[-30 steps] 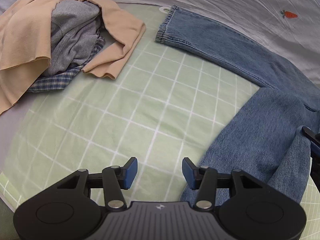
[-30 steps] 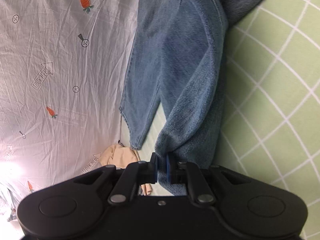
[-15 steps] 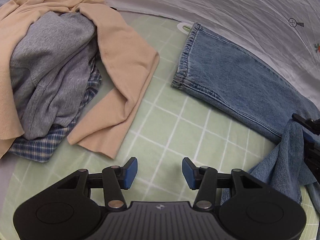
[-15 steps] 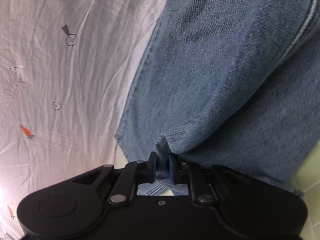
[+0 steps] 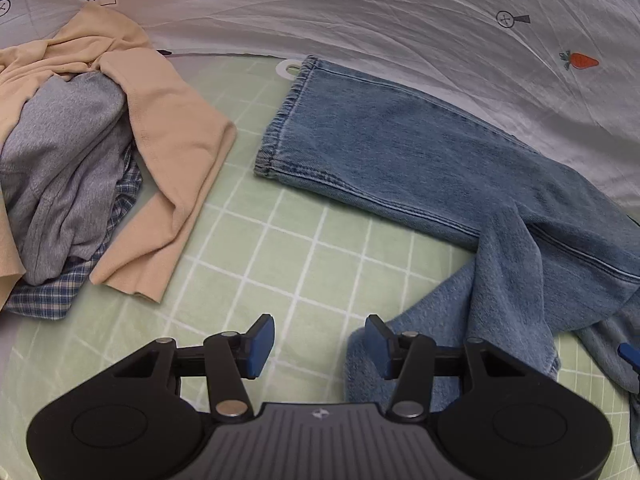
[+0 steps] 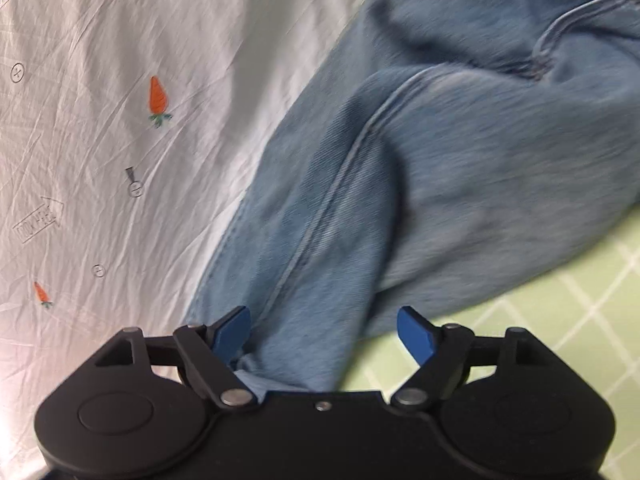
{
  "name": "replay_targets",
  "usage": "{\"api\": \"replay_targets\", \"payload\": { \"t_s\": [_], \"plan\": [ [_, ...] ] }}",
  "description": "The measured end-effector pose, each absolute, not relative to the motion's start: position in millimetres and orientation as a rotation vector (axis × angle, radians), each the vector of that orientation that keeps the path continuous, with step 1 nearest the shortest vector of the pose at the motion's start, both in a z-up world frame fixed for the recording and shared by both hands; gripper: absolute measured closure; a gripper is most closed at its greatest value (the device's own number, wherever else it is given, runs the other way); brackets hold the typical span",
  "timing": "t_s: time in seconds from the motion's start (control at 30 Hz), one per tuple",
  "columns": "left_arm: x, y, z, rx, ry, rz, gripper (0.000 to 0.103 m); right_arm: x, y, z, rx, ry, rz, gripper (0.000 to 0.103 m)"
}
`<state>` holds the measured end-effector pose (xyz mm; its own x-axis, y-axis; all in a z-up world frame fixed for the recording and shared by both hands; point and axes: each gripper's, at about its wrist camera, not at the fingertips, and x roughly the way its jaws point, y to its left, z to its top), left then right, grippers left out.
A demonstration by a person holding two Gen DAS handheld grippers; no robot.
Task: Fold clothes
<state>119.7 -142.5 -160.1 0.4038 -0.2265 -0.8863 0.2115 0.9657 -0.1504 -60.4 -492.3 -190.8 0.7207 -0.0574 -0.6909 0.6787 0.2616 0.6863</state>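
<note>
Denim lies half arranged: the jeans [image 5: 420, 160] stretch one leg flat across the green checked mat [image 5: 280, 264], hem near the heap of other clothes [image 5: 80, 152], the second leg crumpled over it. Best next, I judge — pinch that loose hem and draw it straight along the flat leg. The right tongs [image 6: 324, 334] have just sprung wide, denim between them unpressed. The left tongs [image 5: 320, 344] hover half open, empty, angled steeply down beside the crumpled leg.

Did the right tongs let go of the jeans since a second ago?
Yes. The right tongs have just been opening; denim of the jeans lies between the spread pads, unpinched, draped toward the carrot-print sheet.
</note>
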Motion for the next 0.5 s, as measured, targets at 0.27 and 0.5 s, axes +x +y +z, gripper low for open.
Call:
{"api": "replay_targets", "payload": {
  "t_s": [0.27, 0.5],
  "plan": [
    [60.0, -188.5, -162.1, 0.03, 1.105, -0.342, 0.041, -156.5, -498.1, -201.5, 0.626, 0.882, -0.82, 0.011],
    [35.0, -242.4, -174.2, 0.053, 1.099, -0.349, 0.034, -157.1, -523.9, -208.5, 0.235, 0.972, -0.815, 0.011]
  ]
}}
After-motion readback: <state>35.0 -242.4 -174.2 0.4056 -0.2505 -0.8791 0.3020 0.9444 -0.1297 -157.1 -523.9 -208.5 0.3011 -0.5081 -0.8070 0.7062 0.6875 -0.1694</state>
